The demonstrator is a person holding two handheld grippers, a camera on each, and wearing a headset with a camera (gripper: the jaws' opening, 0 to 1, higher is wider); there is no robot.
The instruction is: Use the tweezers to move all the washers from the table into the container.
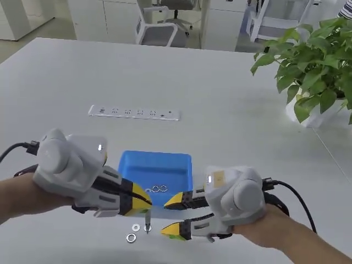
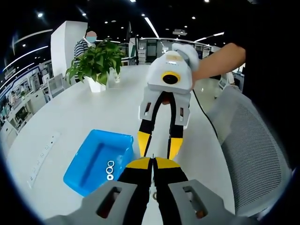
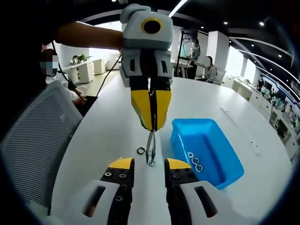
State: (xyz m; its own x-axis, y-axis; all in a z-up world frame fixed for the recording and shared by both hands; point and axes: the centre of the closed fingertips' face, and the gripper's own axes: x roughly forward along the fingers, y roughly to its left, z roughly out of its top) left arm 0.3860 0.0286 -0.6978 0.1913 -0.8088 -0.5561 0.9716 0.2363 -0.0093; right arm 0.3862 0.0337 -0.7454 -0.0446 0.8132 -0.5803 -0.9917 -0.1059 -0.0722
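My left gripper (image 1: 144, 201) is shut on a pair of metal tweezers (image 3: 151, 143), which point down at the table. The tweezer tips (image 1: 147, 228) rest at a small washer (image 3: 151, 163); I cannot tell whether they hold it. Two more washers (image 1: 136, 227) (image 1: 131, 237) lie on the table just beside the tips. Behind them sits the blue container (image 1: 132, 165) with three washers (image 1: 159, 189) inside. My right gripper (image 1: 171, 215) stands open, facing the left one, its jaws on either side of the tweezer tips with nothing held. From the left gripper view (image 2: 153, 163), the open right gripper (image 2: 159, 146) is straight ahead.
A white power strip (image 1: 133, 113) lies farther back on the grey table (image 1: 220, 126). A potted plant (image 1: 316, 77) stands at the right edge. Office chairs (image 1: 159, 27) stand beyond the far side. A mesh chair (image 2: 253, 154) is close to the near table edge.
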